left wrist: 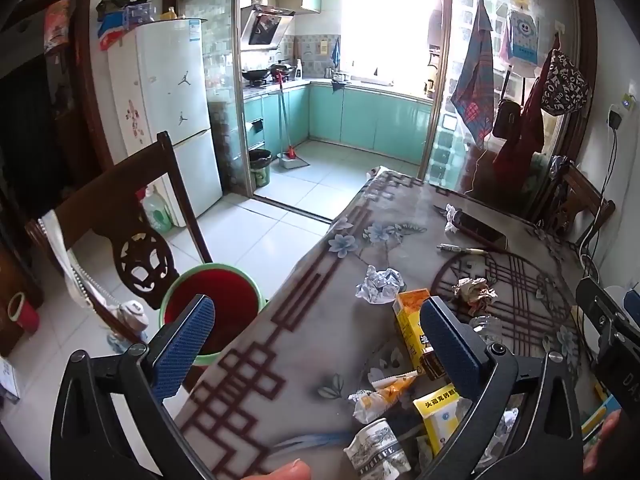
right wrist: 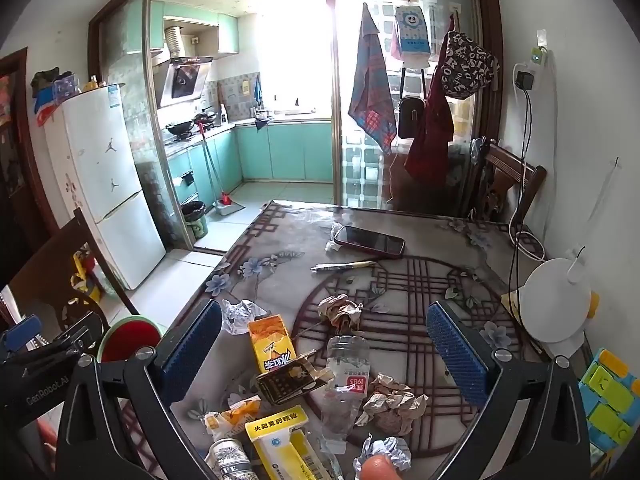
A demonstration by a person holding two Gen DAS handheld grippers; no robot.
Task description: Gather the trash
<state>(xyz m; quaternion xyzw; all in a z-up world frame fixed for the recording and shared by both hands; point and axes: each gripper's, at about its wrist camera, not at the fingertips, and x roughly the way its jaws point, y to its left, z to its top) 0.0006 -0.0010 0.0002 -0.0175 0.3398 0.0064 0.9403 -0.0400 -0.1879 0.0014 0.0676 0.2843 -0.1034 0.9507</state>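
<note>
On table (right wrist: 280, 240): crushed plastic bottle (right wrist: 344, 384), likely light, springy, slick; take at waist. Paper wads (right wrist: 390, 402) soft. Both grippers, left (left wrist: 316, 344) and right (right wrist: 324, 356), wide open, empty.

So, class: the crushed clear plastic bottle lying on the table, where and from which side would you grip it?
Grip the crushed plastic bottle across its flattened middle, coming from above with the right hand-held gripper. It lies flat, pointing away from the camera, so open jaws straddle its narrow width, clear of the crumpled paper beside it.
</note>
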